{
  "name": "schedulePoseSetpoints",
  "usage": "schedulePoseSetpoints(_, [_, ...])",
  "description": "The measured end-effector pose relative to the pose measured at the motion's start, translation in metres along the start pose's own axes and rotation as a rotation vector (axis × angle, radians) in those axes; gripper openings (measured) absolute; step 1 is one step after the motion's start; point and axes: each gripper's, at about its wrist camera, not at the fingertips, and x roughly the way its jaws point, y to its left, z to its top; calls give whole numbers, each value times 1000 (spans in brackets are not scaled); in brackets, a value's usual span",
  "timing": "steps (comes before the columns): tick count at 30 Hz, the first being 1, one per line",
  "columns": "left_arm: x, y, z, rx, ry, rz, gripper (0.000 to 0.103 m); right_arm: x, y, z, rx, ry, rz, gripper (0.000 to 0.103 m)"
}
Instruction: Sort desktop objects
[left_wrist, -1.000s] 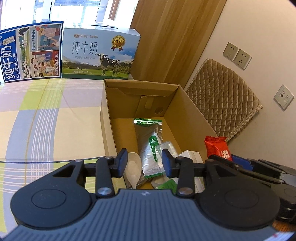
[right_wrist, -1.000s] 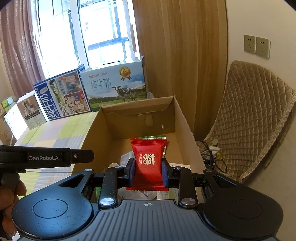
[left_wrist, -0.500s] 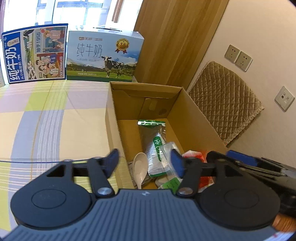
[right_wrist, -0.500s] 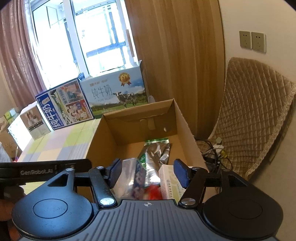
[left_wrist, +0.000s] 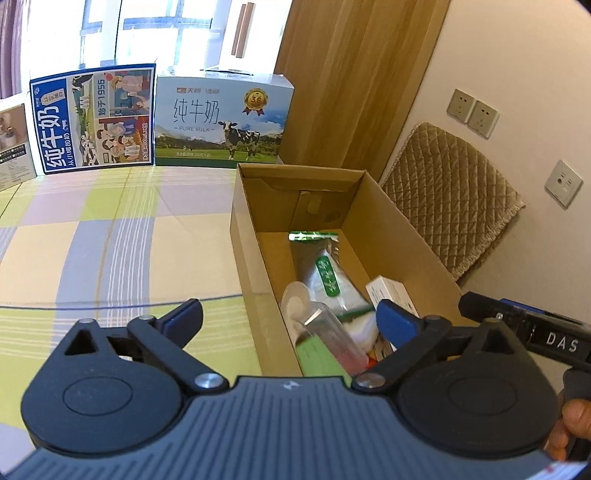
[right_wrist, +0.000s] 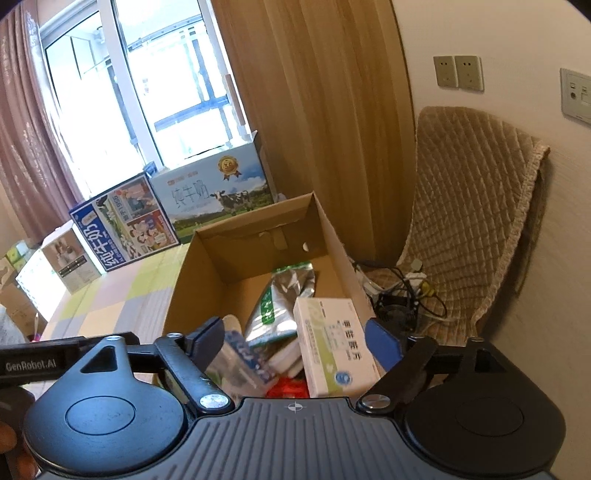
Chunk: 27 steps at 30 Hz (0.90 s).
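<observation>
An open cardboard box stands at the table's right edge. In it lie a silver and green pouch, a white medicine box, a white spoon, a clear tube and the red candy packet, mostly hidden. My left gripper is open and empty over the box's near left wall. My right gripper is open and empty above the box's near end.
Two milk cartons stand at the table's far edge. The checked tablecloth lies left of the box. A quilted chair with cables on its seat stands to the right by the wall.
My right gripper opened and the red candy packet dropped into the box. My left gripper opened wider. Both pulled back slightly.
</observation>
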Motion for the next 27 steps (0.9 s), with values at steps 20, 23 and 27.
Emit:
schedulePoseSetpoints(20, [-90, -27, -63, 51, 20, 73, 102, -87, 22, -29, -126, 43, -25, 101])
schedulePoseSetpoints(23, [-102, -29, -69, 39, 20, 68, 102, -97, 24, -33, -140, 45, -22, 101])
schedulePoseSetpoints(27, [-116, -31, -75, 37, 21, 70, 102, -106, 25, -40, -137, 61, -22, 101])
